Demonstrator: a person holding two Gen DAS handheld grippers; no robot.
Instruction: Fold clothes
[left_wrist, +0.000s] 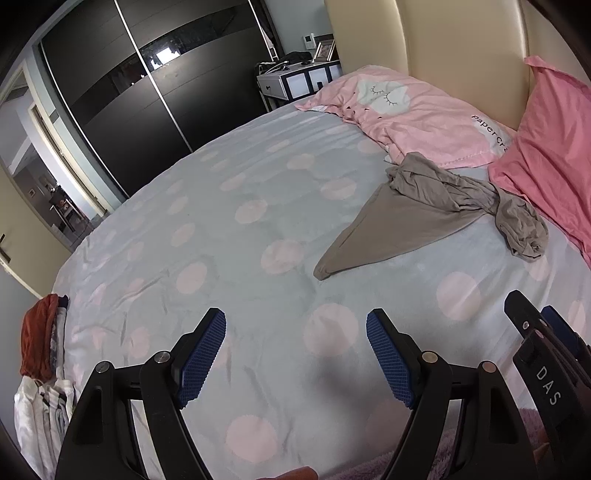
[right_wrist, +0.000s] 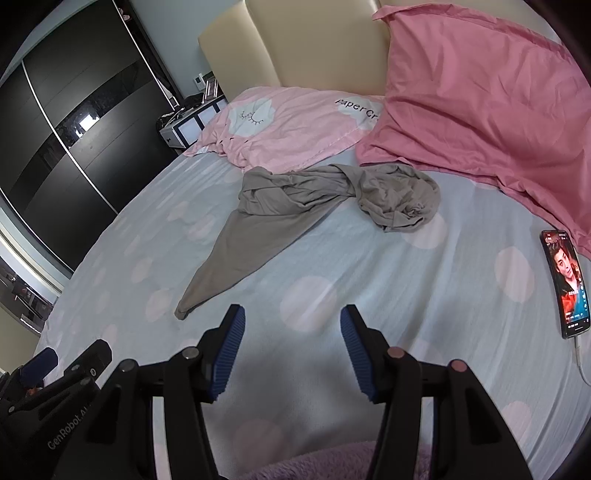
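Note:
A crumpled grey-brown garment (left_wrist: 436, 206) lies on the bed near the pillows, one leg stretched out flat toward me, the rest bunched and twisted. It also shows in the right wrist view (right_wrist: 295, 206). My left gripper (left_wrist: 295, 339) is open and empty, low over the sheet, well short of the garment. My right gripper (right_wrist: 291, 332) is open and empty, just right of the garment's near tip. Each gripper shows at the edge of the other's view.
The bed has a grey sheet with pink dots (left_wrist: 221, 240). Two pink pillows (right_wrist: 480, 110) lean at the headboard. A lit phone (right_wrist: 565, 280) with a cable lies at the right. A stack of folded clothes (left_wrist: 40, 369) sits at the left edge. A dark wardrobe (left_wrist: 147, 92) stands beyond.

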